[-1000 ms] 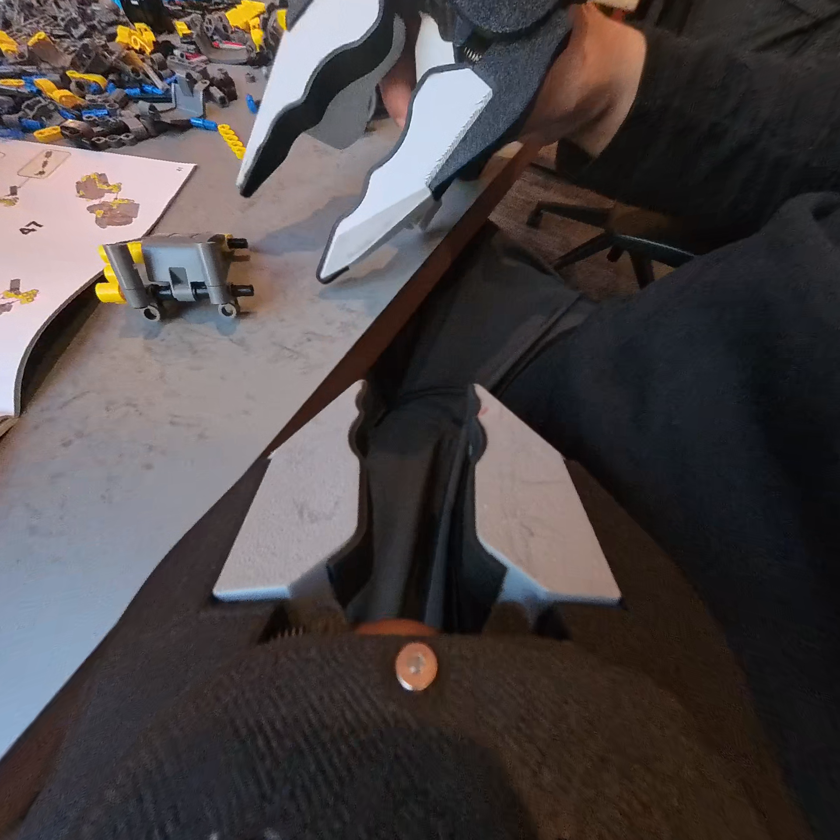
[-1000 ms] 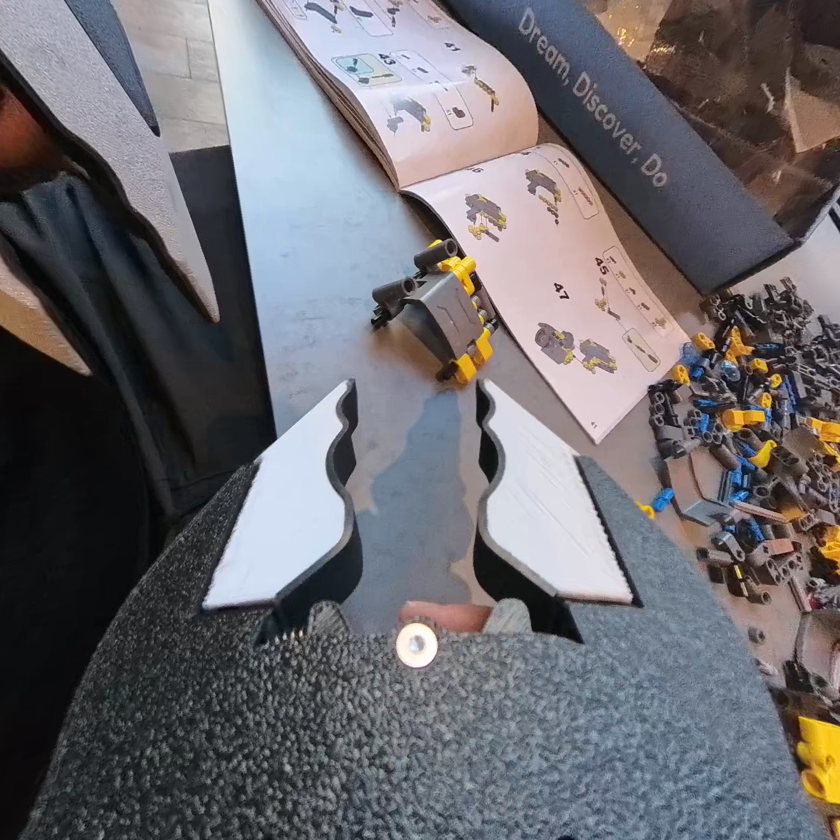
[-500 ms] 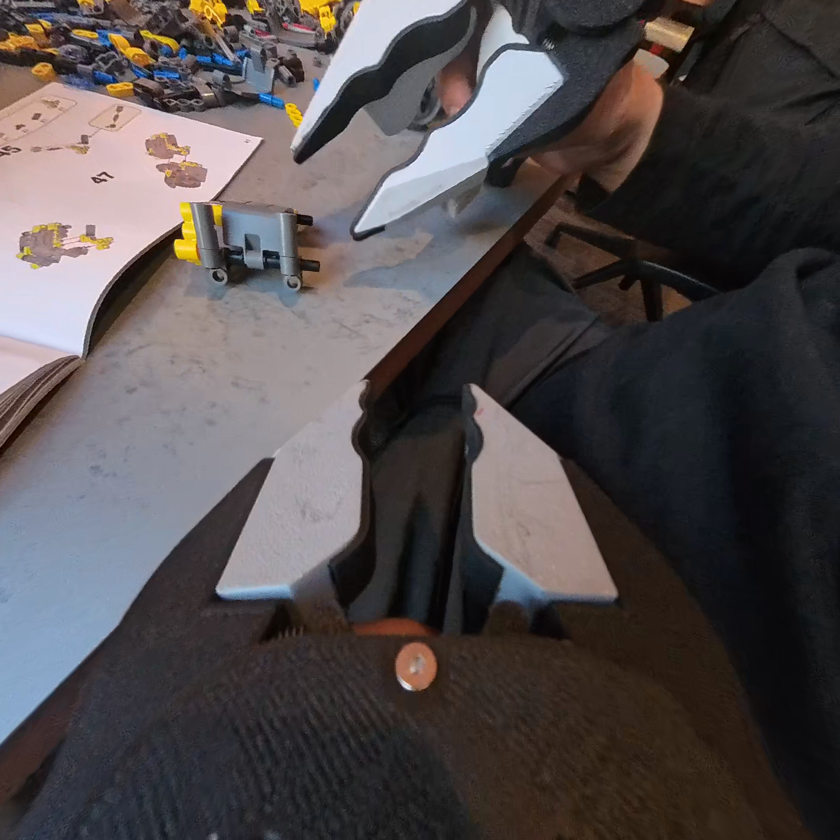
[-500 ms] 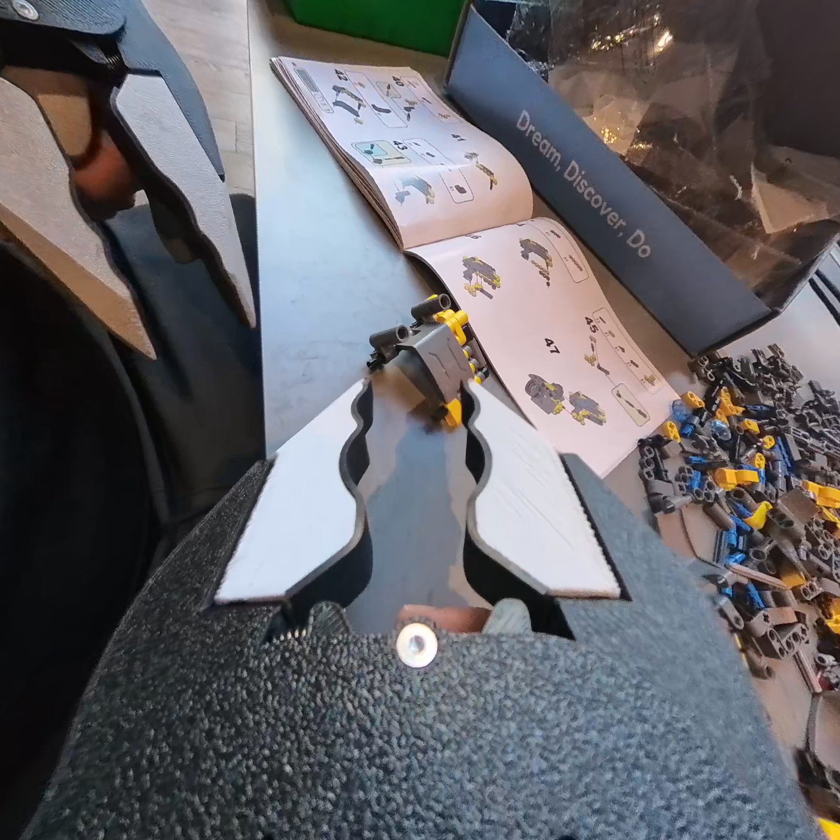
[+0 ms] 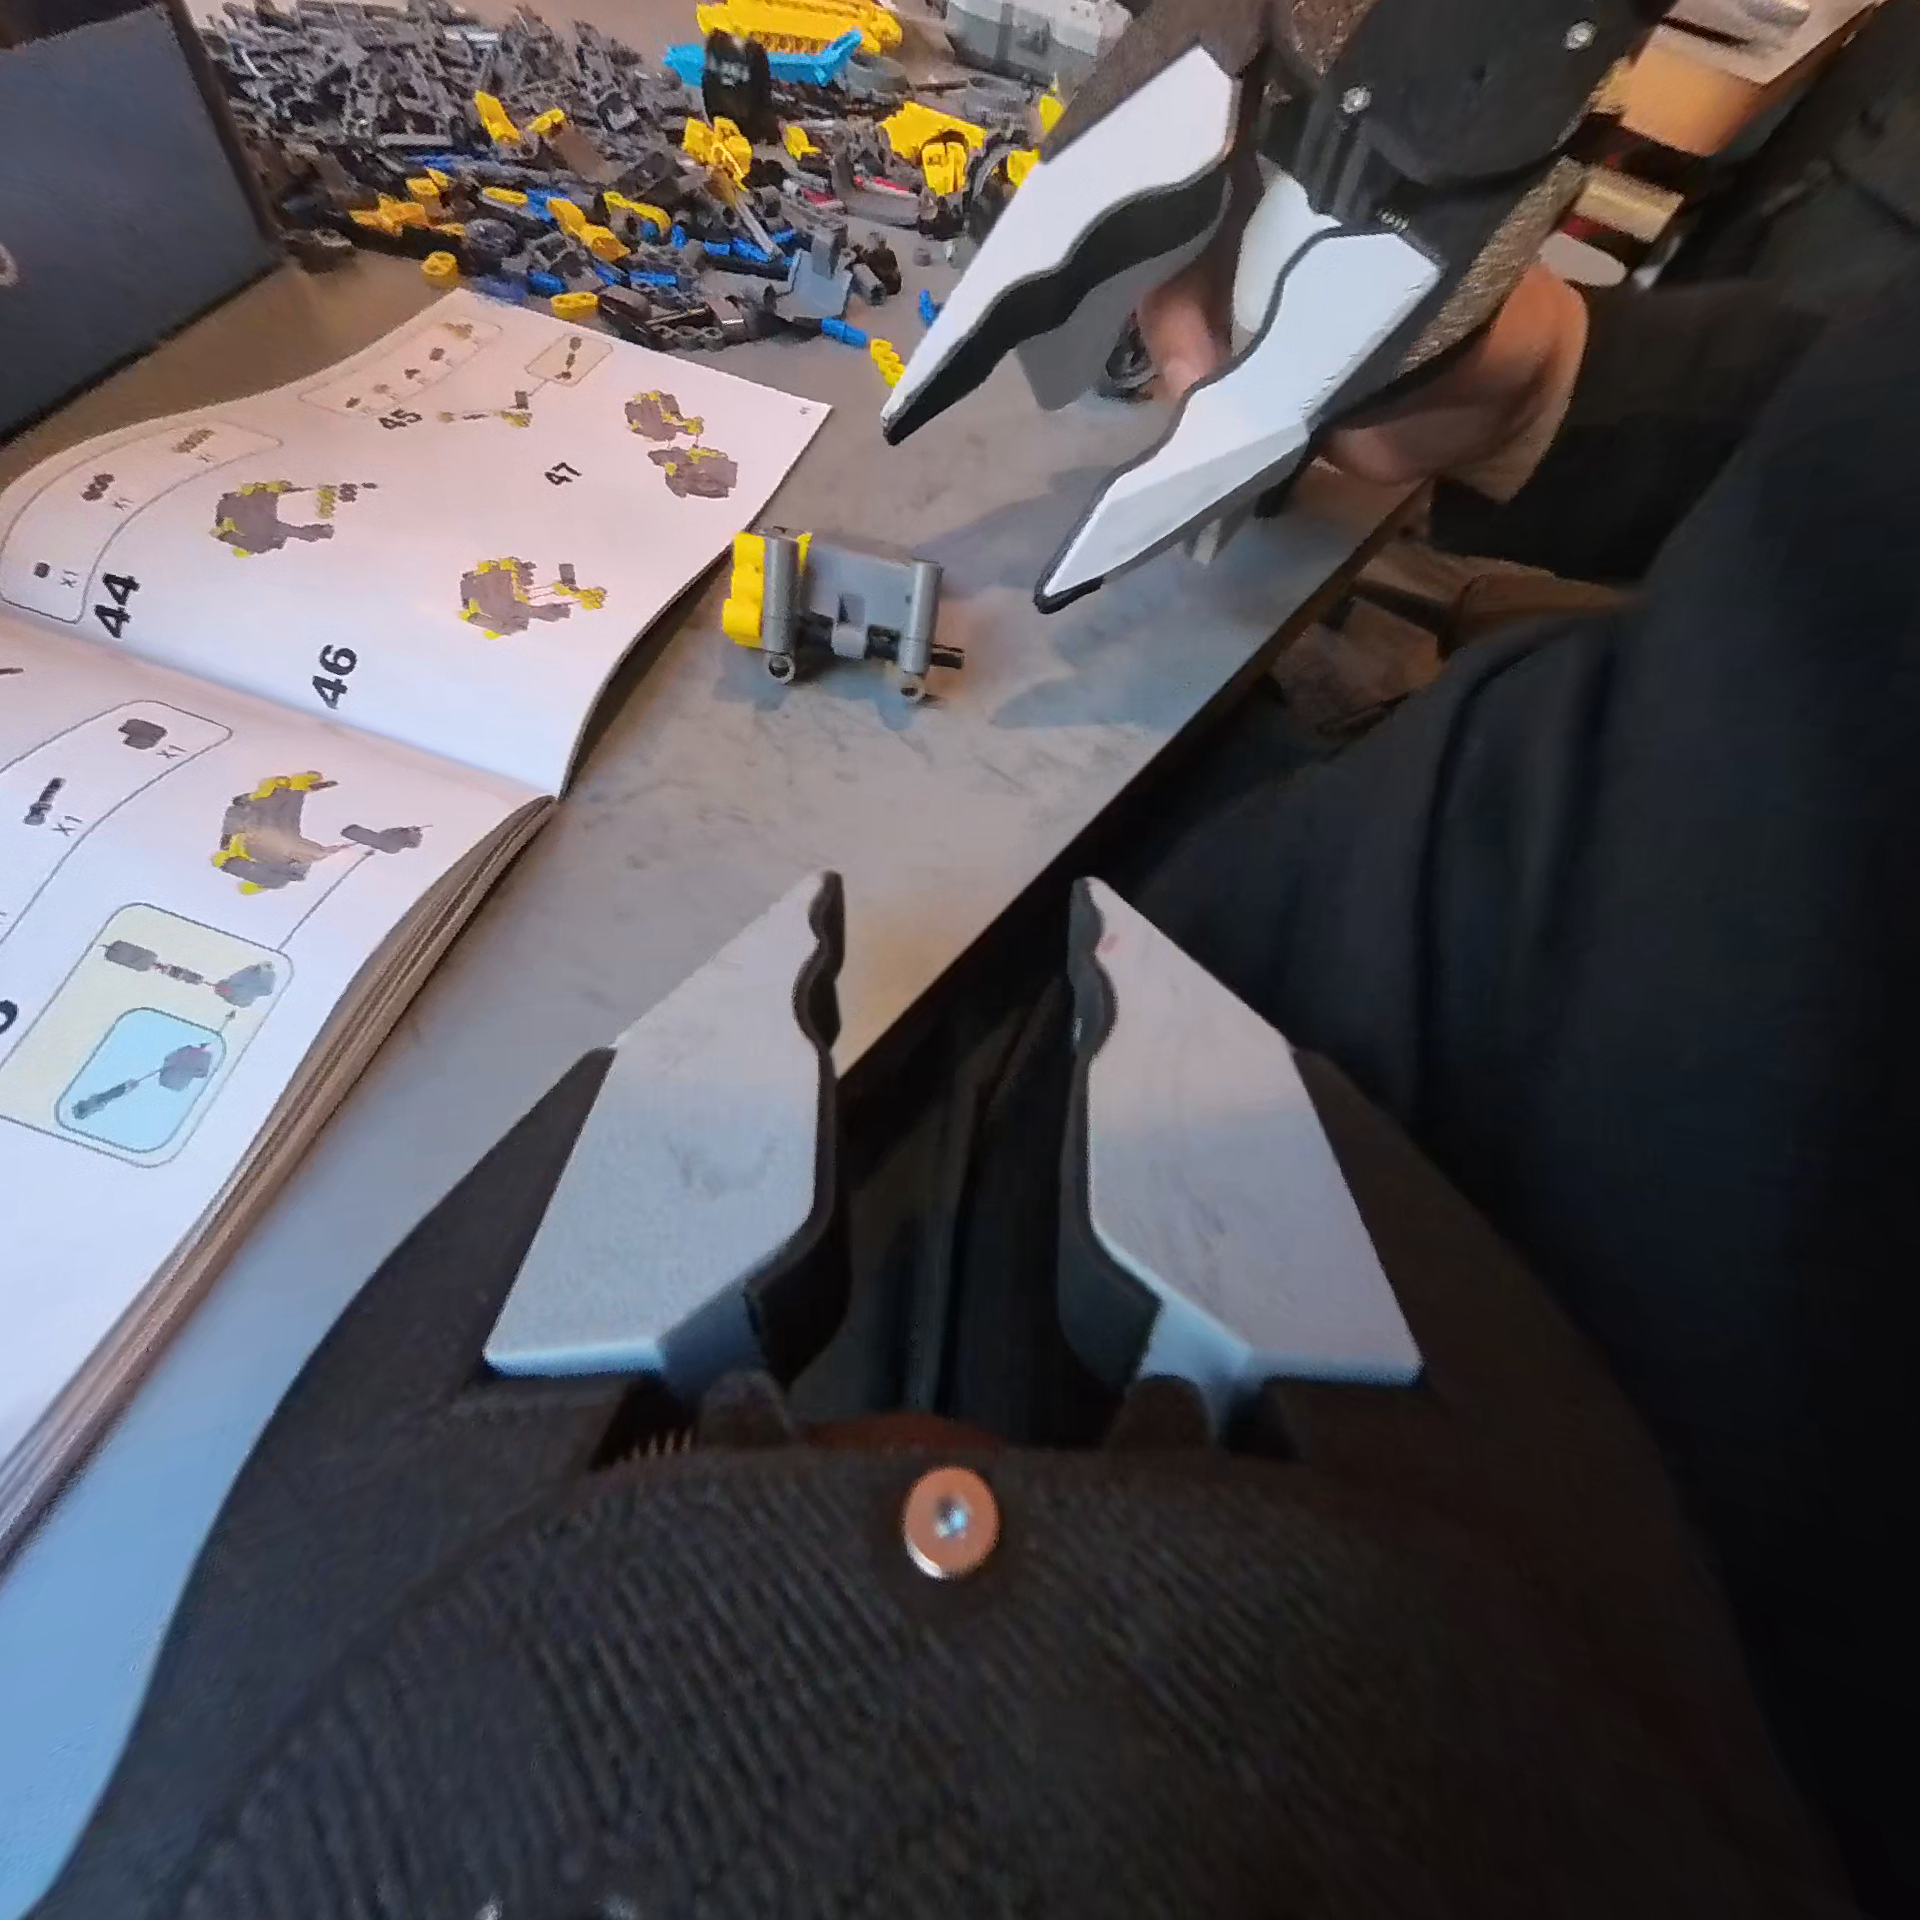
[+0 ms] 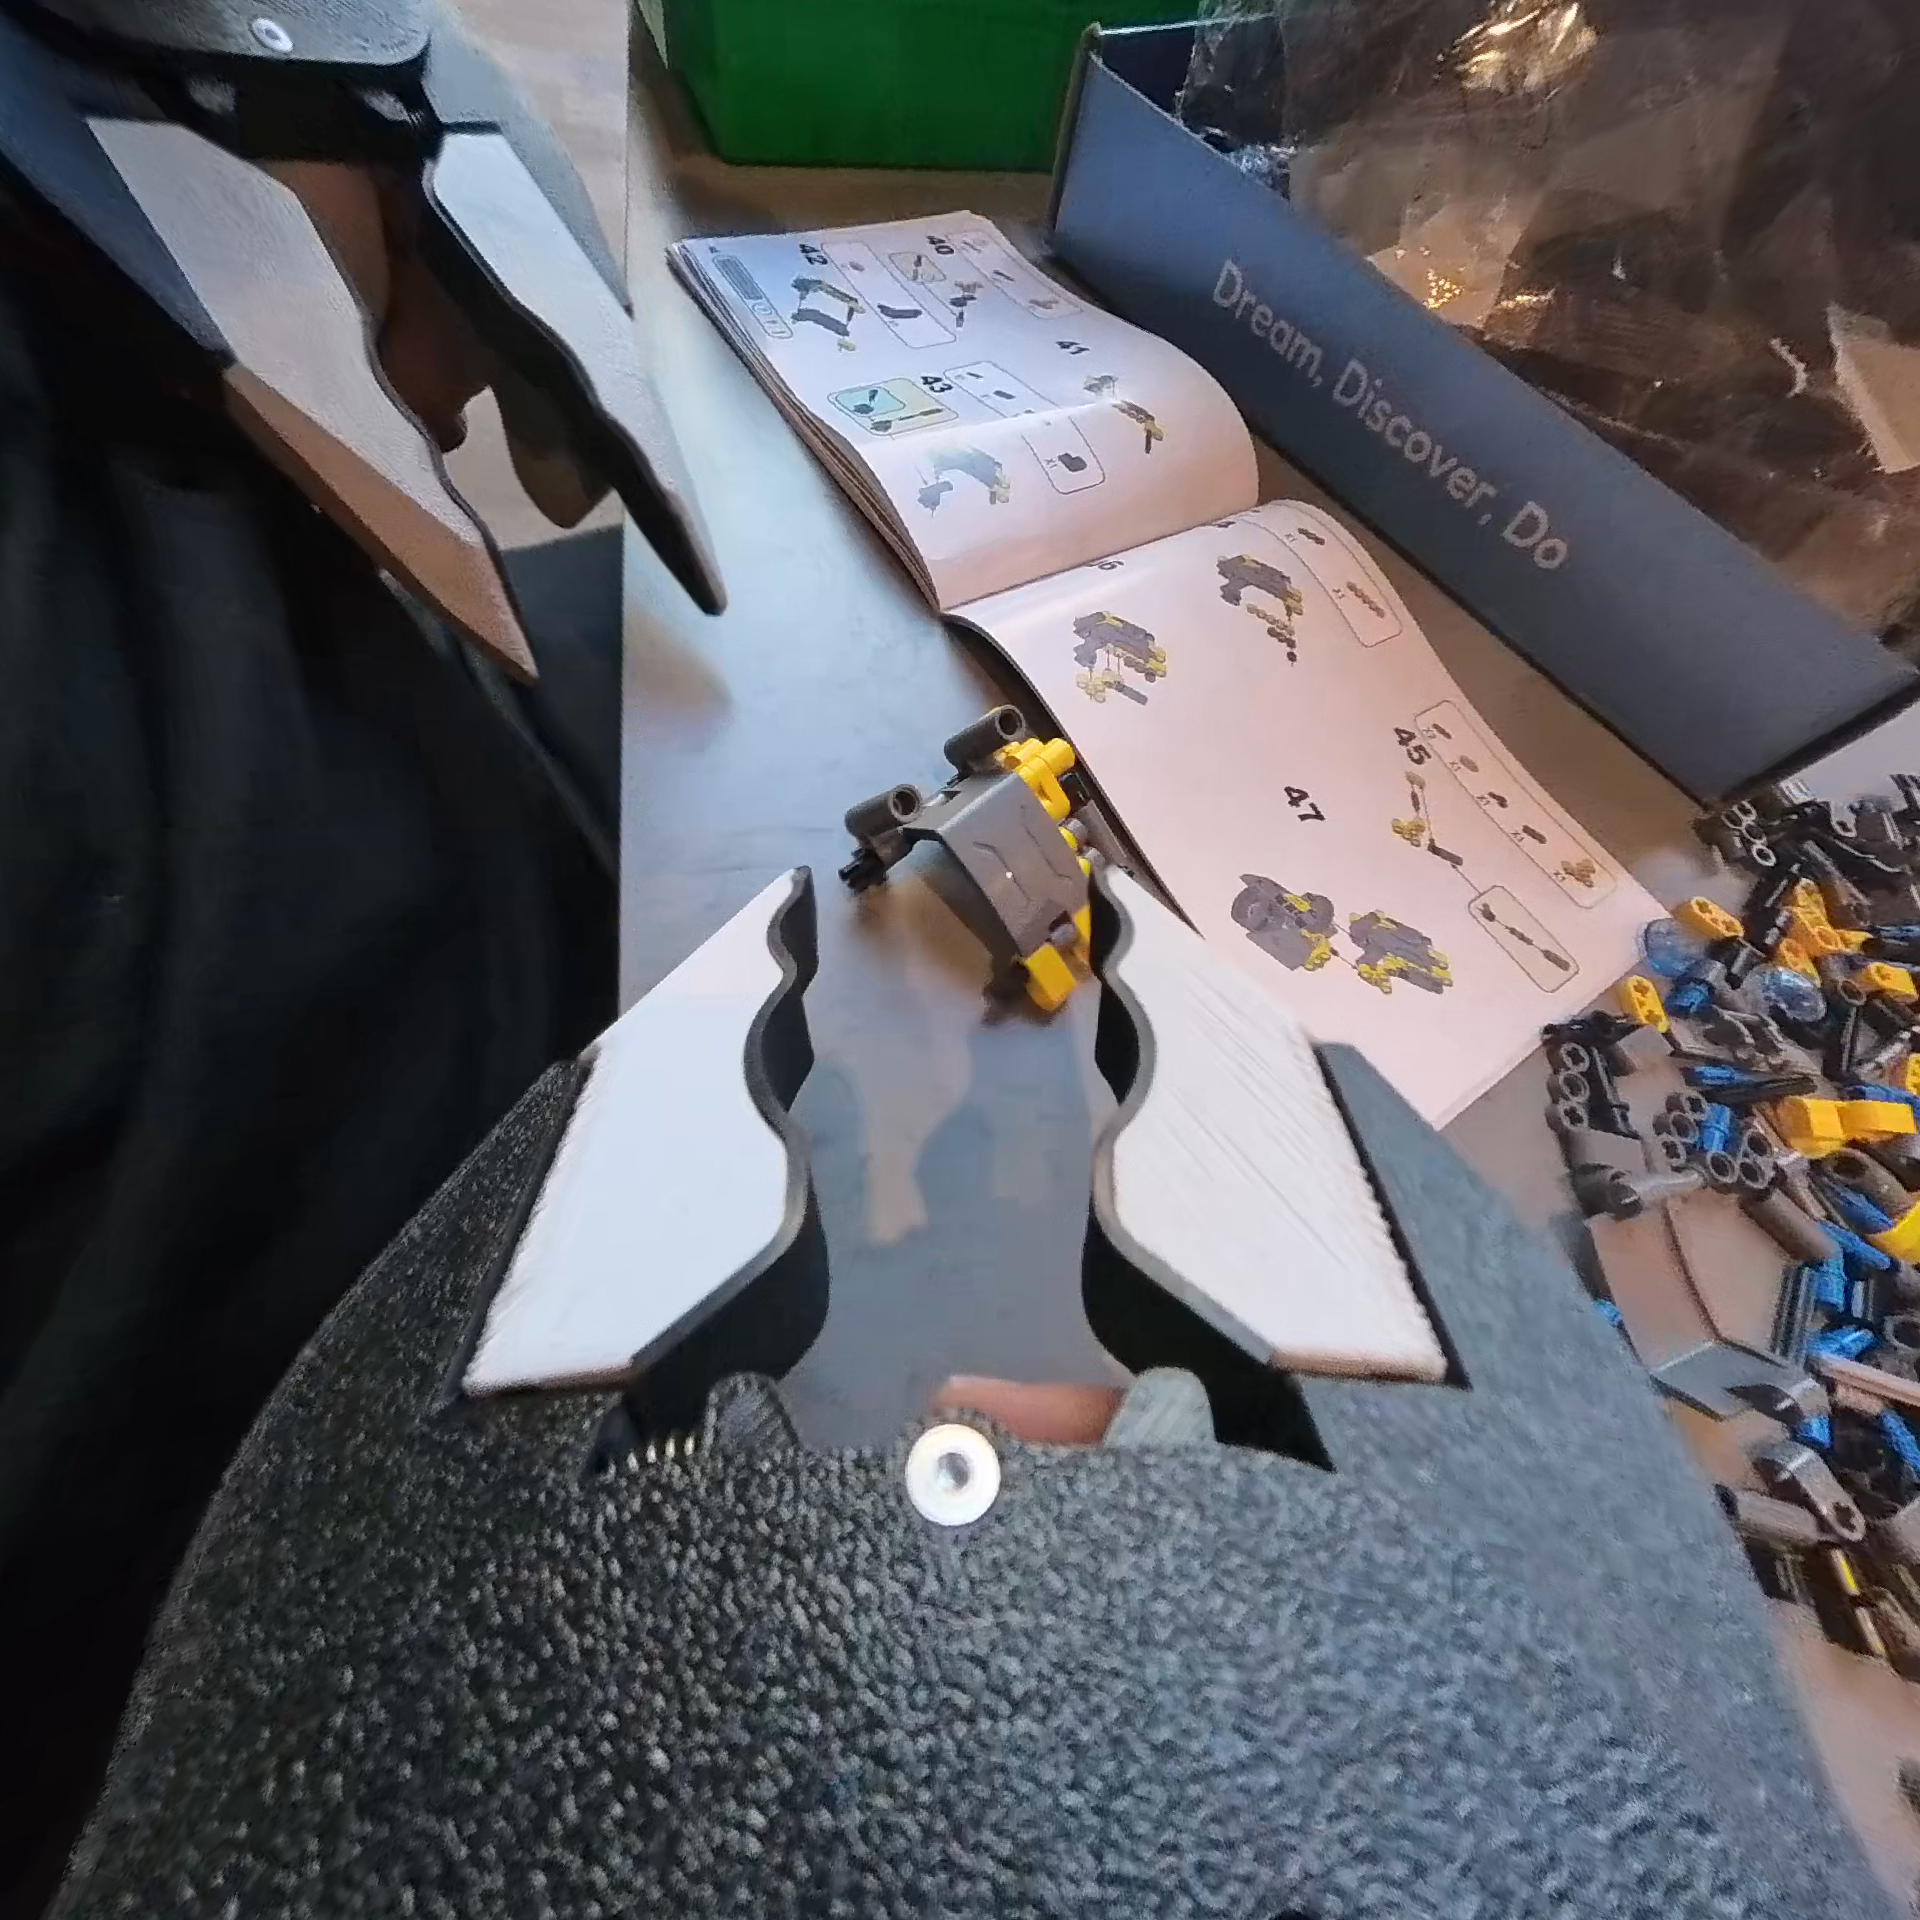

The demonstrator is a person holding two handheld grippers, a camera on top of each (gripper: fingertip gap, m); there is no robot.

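A small grey, black and yellow brick assembly [image 5: 836, 605] lies on the grey table [image 5: 727, 831] beside an open instruction booklet [image 5: 312, 644]. My right gripper [image 6: 951, 883] is open and empty, its fingertips just short of the assembly [image 6: 997, 852], which sits near the right fingertip. That gripper also shows in the left wrist view [image 5: 966, 509], above and right of the assembly. My left gripper [image 5: 951, 894] is open and empty, over the table's front edge. It shows in the right wrist view [image 6: 623, 634] at upper left.
A heap of loose grey, blue and yellow pieces [image 5: 644, 197] lies at the table's back, also in the right wrist view [image 6: 1766, 1091]. A dark blue box [image 6: 1455, 436] holds plastic bags. A green bin [image 6: 883, 73] stands behind. A person's dark clothing [image 5: 1558, 987] fills the right.
Both grippers have moved toward the assembly. The right gripper's fingertips have come close to it. The left gripper has swung up over the table edge, bringing the booklet into view.
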